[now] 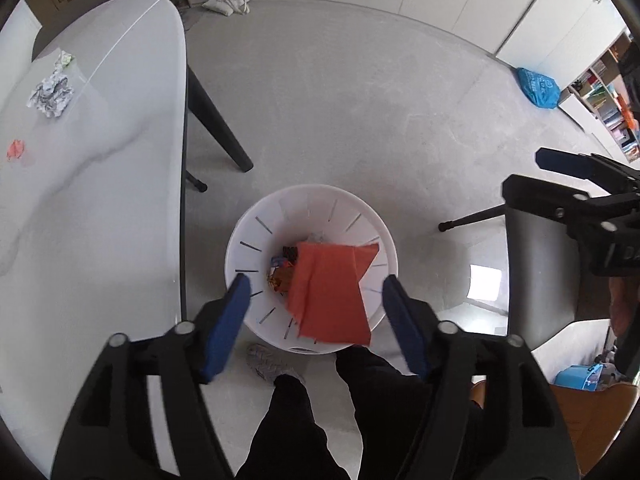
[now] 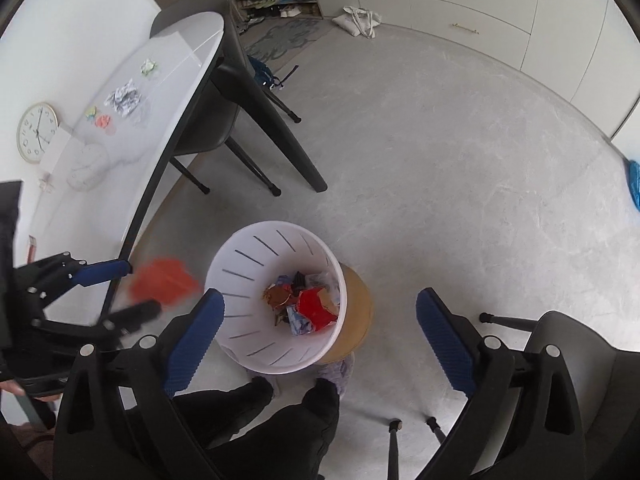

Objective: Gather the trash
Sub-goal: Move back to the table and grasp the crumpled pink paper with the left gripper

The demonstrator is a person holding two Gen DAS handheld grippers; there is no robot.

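A white slotted bin (image 1: 248, 236) stands on the floor beside the white table (image 1: 120, 160) and holds several wrappers. My left gripper (image 1: 316, 294) is open above the bin. An orange paper sheet (image 1: 332, 292) hangs loose in the air between its fingers, over the bin mouth. In the right wrist view the same sheet (image 2: 166, 280) is a blur by the left gripper (image 2: 132, 288). My right gripper (image 2: 320, 308) is open and empty over the bin (image 2: 240, 256). Crumpled white paper (image 1: 52, 94), a green scrap (image 1: 66, 58) and an orange scrap (image 1: 16, 149) lie on the table.
A black table leg (image 1: 218, 120) and dark chairs (image 2: 212, 120) stand near the bin. A chair (image 1: 540, 264) is at the right. The bin sits by a round wooden stool (image 2: 358, 312). A white bag (image 1: 232, 0) and a blue bag (image 1: 538, 88) lie on the floor.
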